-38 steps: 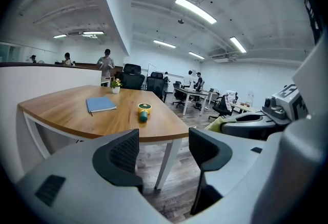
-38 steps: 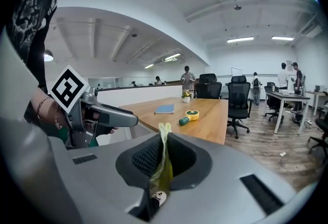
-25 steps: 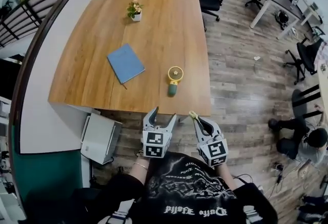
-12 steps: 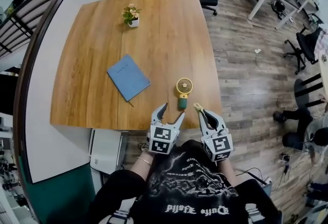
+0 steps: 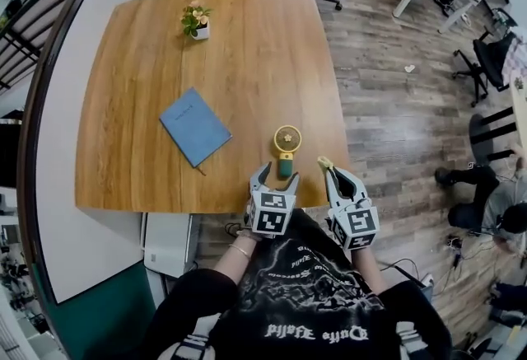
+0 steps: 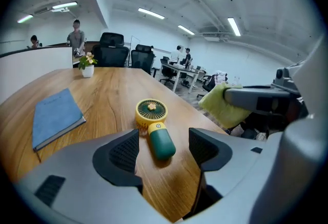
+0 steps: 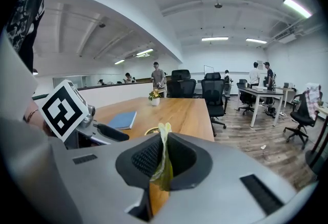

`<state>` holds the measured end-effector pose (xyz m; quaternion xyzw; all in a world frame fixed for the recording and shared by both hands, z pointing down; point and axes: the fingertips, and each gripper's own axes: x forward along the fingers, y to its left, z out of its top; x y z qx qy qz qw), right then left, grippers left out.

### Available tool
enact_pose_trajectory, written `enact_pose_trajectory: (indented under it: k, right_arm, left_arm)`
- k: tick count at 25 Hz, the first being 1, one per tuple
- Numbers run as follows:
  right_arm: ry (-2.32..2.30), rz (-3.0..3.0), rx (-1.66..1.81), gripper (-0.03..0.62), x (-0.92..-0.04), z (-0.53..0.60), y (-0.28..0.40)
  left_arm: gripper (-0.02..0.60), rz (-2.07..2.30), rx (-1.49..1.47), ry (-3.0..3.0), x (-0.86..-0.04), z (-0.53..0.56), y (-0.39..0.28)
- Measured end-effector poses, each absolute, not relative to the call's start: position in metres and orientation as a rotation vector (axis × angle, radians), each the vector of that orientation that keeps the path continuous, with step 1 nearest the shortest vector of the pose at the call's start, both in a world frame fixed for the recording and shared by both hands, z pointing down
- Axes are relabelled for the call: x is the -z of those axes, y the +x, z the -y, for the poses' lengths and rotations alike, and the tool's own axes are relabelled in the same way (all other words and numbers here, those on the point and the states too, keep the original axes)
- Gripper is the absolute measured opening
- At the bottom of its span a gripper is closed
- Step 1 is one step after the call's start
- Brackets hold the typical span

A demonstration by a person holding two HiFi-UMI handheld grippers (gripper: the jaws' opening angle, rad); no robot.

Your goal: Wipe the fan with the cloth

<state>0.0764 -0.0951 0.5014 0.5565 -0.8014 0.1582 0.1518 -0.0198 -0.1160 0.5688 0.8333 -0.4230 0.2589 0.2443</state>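
Note:
A small hand fan with a yellow round head and a dark green handle lies flat near the table's front edge. The left gripper view shows the fan just ahead of the open jaws. My left gripper hovers open right behind the handle, holding nothing. My right gripper is to the right of the fan, shut on a yellow-green cloth. In the right gripper view the cloth is a thin fold pinched between the pads. The cloth also shows in the left gripper view.
A blue notebook lies left of the fan on the wooden table. A small potted plant stands at the far side. Office chairs, desks and people are beyond the table. A white cabinet sits below the table's front left.
Both grippers have come forward from in front of the table to its front edge. The left one now sits right behind the fan's handle. The cloth has stayed in the right gripper.

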Motion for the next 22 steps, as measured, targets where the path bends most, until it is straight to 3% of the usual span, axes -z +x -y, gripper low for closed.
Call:
enact_pose_trajectory:
  k: [6,11,17,18,20,22]
  right_arm:
    - [1.531,2.33,-0.472,0.028,-0.503,0.108,0.096]
    - [1.452,2.394,-0.504,0.028,-0.504,0.118,0.098]
    - [1.368,2.447,-0.492,0.028,-0.507,0.134,0.094]
    - [1.352,2.458,-0.492,0.028,-0.507,0.135,0.092]
    - [1.322,2.476,-0.497,0.028,-0.509,0.137,0.091]
    - [1.292,2.486,-0.507,0.028,-0.512,0.138,0.089]
  left_arm:
    - [0.325,1.191,-0.839,2.119,-0.598,0.115,-0.012]
    - [0.268,1.207,-0.926,2.003,-0.621,0.114,-0.016]
    - [0.258,1.2,-0.935,1.992,-0.622,0.116,-0.016]
    - [0.248,1.209,-0.933,1.99,-0.622,0.117,-0.017]
    - [0.173,1.23,-0.933,1.991,-0.621,0.121,-0.018]
    - [0.173,1.236,-0.949,2.01,-0.621,0.124,-0.02]
